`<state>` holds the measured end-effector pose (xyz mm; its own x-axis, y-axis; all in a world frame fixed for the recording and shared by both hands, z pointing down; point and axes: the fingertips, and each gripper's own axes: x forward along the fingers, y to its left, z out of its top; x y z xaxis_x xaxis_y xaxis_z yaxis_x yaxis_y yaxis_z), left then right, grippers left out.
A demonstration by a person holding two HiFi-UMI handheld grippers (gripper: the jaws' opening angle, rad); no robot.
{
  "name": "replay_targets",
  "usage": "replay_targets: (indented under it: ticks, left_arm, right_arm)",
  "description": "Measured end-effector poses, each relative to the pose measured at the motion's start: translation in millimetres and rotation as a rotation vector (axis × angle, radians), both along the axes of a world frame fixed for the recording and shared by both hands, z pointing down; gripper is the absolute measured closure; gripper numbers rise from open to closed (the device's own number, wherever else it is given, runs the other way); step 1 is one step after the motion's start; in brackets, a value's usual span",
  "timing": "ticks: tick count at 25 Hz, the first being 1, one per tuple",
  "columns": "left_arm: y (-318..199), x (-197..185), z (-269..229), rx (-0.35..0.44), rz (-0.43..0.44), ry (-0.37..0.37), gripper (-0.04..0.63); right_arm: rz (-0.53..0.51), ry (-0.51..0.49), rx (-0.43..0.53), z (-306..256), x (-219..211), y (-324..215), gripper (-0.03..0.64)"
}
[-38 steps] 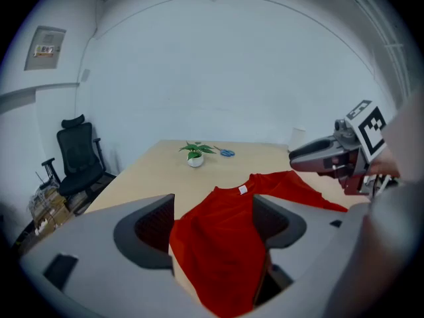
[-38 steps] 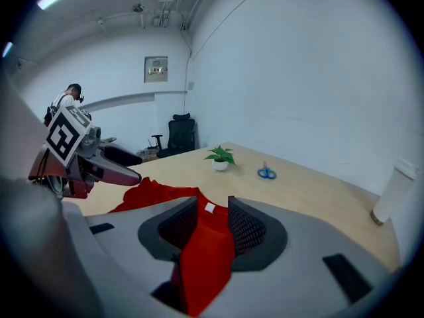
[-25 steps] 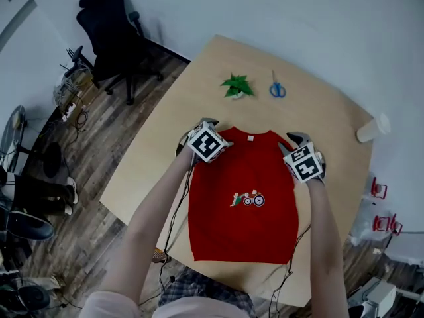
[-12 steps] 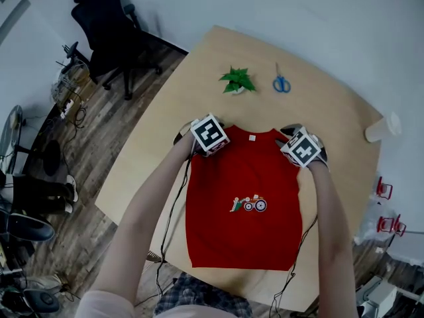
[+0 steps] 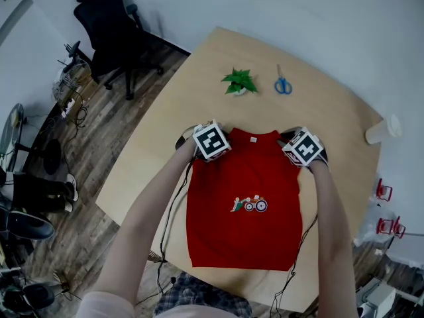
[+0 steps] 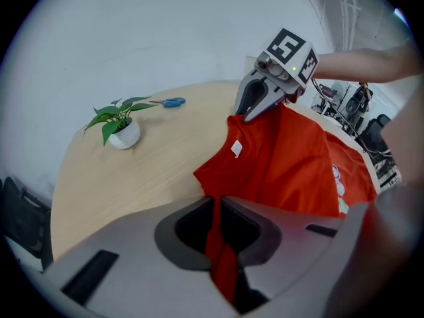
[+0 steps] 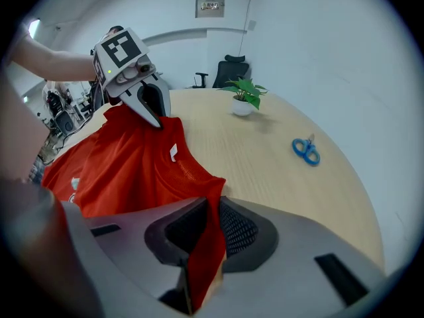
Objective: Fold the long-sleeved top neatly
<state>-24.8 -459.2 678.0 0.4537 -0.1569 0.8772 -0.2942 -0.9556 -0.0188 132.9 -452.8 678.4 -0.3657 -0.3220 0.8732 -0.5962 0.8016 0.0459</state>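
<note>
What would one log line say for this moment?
left tongs: just closed on red top, left shoulder | right tongs: just closed on right shoulder | body lying on table

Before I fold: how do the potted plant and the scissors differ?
The potted plant stands upright; the scissors lie flat. The plant is green in a white pot; the scissors have blue handles. In the head view the plant sits left of the scissors. Both rest on the table, beyond the red top, apart from it.
</note>
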Motion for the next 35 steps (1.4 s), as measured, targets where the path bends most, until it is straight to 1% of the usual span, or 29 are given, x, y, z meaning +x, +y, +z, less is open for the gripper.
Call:
replay_targets:
  ticks: [3, 9, 12, 14, 19, 21, 26, 30, 35]
  left_arm:
    - [1, 1, -1, 0.022, 0.027, -0.009, 0.569]
    - [3, 1, -4, 0.044, 0.062, -0.014, 0.575]
    - [-2, 3, -13, 0.069, 0.067, -0.01, 0.575]
    - [-9, 7, -27, 0.112, 0.069, 0.004, 0.575]
    - [-30, 19, -77, 0.263, 0.066, 0.045, 0.575]
    - [-31, 21, -95, 0.292, 0.056, 0.068, 0.575]
    - [-6, 16, -119, 0.294, 0.058, 0.103, 0.576]
    - [30, 11, -132, 0.289, 0.081, 0.132, 0.575]
    - [79, -1, -146, 0.272, 0.112, 0.169, 0.575]
  right_arm:
    - [-0.034, 0.022, 0.002, -1, 0, 2, 0.578]
    - [-0.088, 0.065, 0.027, -5, 0, 3, 0.583]
    - [-0.079, 0.089, 0.061, -12, 4, -2, 0.583]
    - [-0.05, 0.106, 0.098, -22, 10, -7, 0.584]
    - [0.038, 0.111, 0.237, -68, 25, -25, 0.584]
    - [0.054, 0.101, 0.275, -89, 27, -26, 0.584]
    - [0.029, 0.085, 0.303, -120, 22, 2, 0.584]
    - [0.002, 0.061, 0.311, -138, 17, 36, 0.584]
    - [-0.06, 0.03, 0.308, -159, 5, 90, 0.584]
